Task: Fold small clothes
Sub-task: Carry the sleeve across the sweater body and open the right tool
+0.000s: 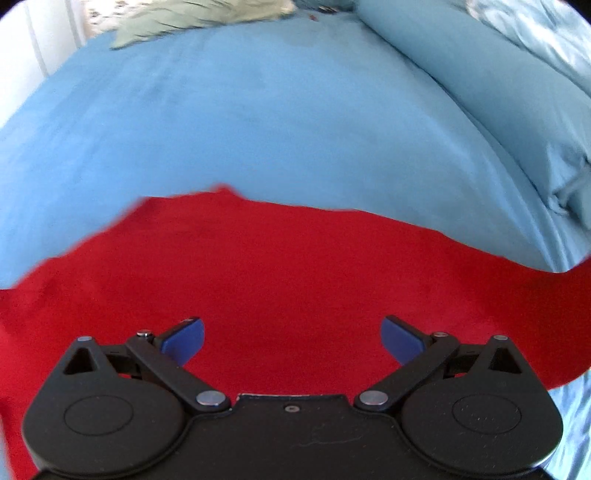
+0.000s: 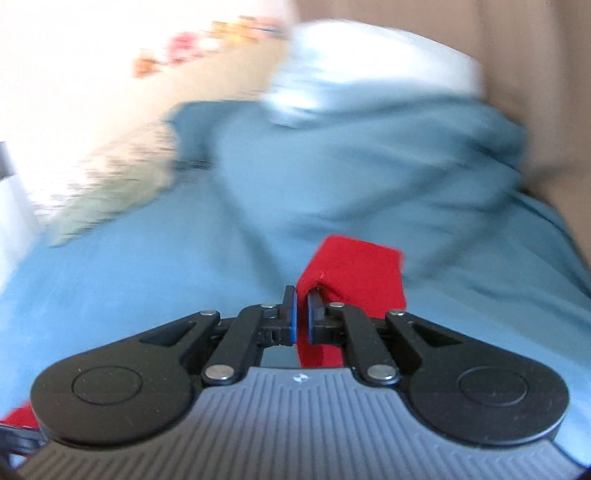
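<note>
Left gripper (image 1: 291, 341) fingers spread wide over the red cloth (image 1: 258, 280) in the lower frame, on the blue sheet (image 1: 258, 122) — right gripper (image 2: 302, 308) pinches a red fold at centre.

Blue bedsheet (image 1: 258, 122) spreads wide across the bed, a paler blue duvet (image 1: 480, 85) bunched along the right. Far end, a grey-green cloth (image 1: 192, 18) lies crumpled. Bright daylight washes out the white wall (image 1: 40, 40) at left.
</note>
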{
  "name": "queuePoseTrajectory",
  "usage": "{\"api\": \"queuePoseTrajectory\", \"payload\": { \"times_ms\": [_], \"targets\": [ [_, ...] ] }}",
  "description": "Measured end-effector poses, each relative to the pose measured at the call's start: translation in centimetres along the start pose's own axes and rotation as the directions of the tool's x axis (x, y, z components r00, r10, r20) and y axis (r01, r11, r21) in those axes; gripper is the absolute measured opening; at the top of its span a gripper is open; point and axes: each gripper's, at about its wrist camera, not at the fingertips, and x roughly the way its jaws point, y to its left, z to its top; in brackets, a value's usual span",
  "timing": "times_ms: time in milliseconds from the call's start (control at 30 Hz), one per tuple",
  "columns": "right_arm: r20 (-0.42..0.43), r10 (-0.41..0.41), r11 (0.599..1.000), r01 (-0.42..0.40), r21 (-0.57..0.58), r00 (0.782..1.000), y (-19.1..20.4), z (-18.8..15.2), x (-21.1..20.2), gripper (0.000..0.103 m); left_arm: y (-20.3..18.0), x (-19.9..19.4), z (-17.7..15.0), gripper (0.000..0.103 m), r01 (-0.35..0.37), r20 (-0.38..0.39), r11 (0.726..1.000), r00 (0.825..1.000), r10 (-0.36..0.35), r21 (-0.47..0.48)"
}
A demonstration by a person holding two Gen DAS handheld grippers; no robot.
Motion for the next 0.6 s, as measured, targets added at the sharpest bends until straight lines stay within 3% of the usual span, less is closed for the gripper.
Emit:
{"api": "queuePoseTrajectory", "payload": {
  "times_ms": [100,167,333,433,500,600],
  "targets": [
    [-0.013,0.185,0.981,-0.185,-0.052,0.983,8.1,0.1,0.5,0.021,4.9,-2.0,-0.4,0.103,-0.053,0.021,0.998,0.998,0.054,-0.020],
    [-0.049,0.298,0.952,-0.301,-0.060,0.953,12.9,-1.2,1.2,0.021,8.4,-2.9,-1.1,0.103,-0.093,0.028,0.995,0.995,0.094,-0.035],
    [-0.240,0.478,0.857,-0.508,-0.081,0.845,23.4,-9.1,5.2,0.021,15.6,-3.1,-4.0,0.103,-0.186,0.017,0.981,0.982,0.187,-0.060],
    [-0.385,0.471,0.831,-0.546,-0.110,0.794,27.0,-15.1,7.6,0.020,18.6,-2.2,-6.4,0.103,-0.205,-0.008,0.976,0.979,0.205,-0.074],
    [-0.442,0.456,0.813,-0.564,-0.145,0.772,28.3,-17.9,8.2,0.020,19.8,-1.9,-7.3,0.103,-0.188,-0.025,0.978,0.982,0.186,-0.094],
    [-0.480,0.431,0.785,-0.580,-0.219,0.764,29.6,-20.2,7.9,0.025,20.8,-2.1,-8.3,0.103,-0.160,-0.027,0.981,0.987,0.158,-0.111]
  ]
}}
